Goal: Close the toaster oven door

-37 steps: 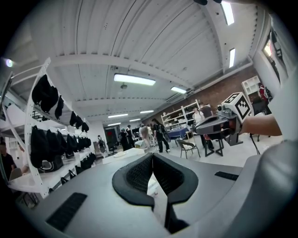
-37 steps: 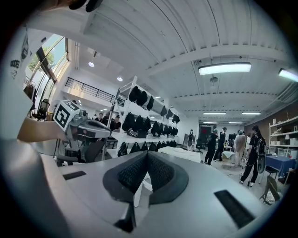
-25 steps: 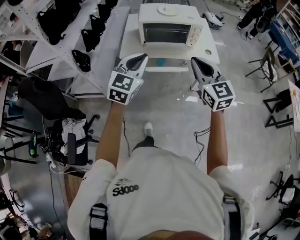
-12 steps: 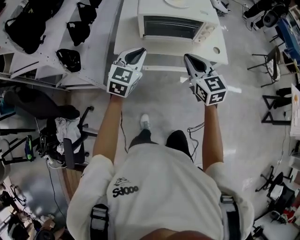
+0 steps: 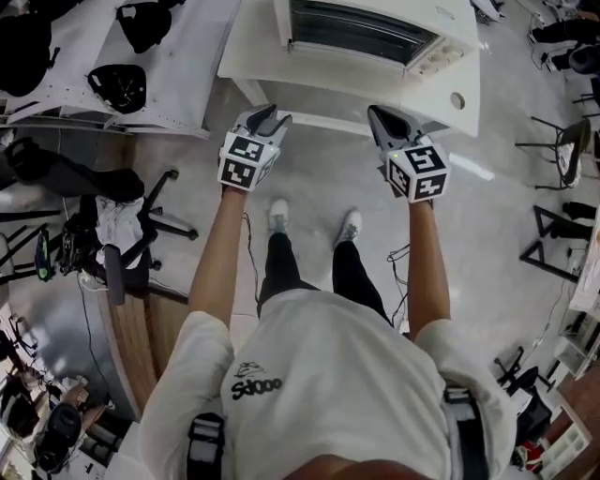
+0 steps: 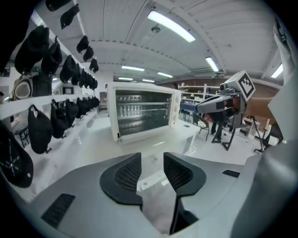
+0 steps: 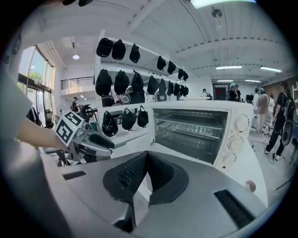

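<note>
The white toaster oven [image 5: 375, 28] with a dark glass front is standing at the far edge of the white counter [image 5: 267, 75], slightly right of centre in the head view. A column of round white knobs [image 7: 241, 123] is running down its right side. Wire racks are showing in its front, but I cannot tell from these views whether its door is up or down.

The person in a white shirt [image 5: 319, 375] is standing at the near side of the counter, holding both arms out towards it. The left gripper [image 5: 267, 114] is hovering over the counter's near edge, well apart from the toaster oven. Its jaws are opening, the two black ribbed pads [image 6: 128, 174] are standing apart, and nothing is lying between them. It is released and empty.

The right gripper [image 5: 380, 114] is hovering level with the left one, further right, also near the counter's edge and not touching the toaster oven. Its jaws are clenched together with their tips meeting, and they are gripping nothing.

A small round hole [image 5: 457, 99] is showing in the counter to the right of the toaster oven. To the left of the counter, black caps [image 5: 117, 84] are hanging on a white rack [image 5: 202, 84]. A black office chair [image 5: 122, 253] is standing on the grey floor [image 5: 309, 178] at the near left.
</note>
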Available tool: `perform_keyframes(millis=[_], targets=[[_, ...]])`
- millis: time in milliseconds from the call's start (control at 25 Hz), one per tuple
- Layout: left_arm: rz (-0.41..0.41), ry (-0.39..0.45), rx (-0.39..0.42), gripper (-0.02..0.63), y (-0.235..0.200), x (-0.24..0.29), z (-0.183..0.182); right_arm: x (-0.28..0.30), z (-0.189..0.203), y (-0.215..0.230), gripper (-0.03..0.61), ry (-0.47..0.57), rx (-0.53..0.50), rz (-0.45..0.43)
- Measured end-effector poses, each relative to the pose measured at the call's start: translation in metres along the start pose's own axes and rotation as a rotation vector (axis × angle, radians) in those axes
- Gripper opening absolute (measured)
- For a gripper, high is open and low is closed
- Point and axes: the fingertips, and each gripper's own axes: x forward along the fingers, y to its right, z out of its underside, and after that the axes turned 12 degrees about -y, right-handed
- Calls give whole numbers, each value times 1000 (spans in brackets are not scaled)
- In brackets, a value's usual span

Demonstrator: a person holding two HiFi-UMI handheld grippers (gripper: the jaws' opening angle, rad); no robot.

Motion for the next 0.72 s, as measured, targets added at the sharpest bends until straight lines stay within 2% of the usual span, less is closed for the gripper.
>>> perform_keyframes(millis=[280, 480, 720], targets=[[21, -109, -123, 161, -4, 60, 84, 39, 54, 2, -2, -95, 33, -37], [34, -161, -169, 161, -14, 96, 123, 59, 77, -11, -2, -134, 46, -62], [53, -106, -271, 163, -19, 146, 139, 57, 98, -6, -2, -189, 29, -42]])
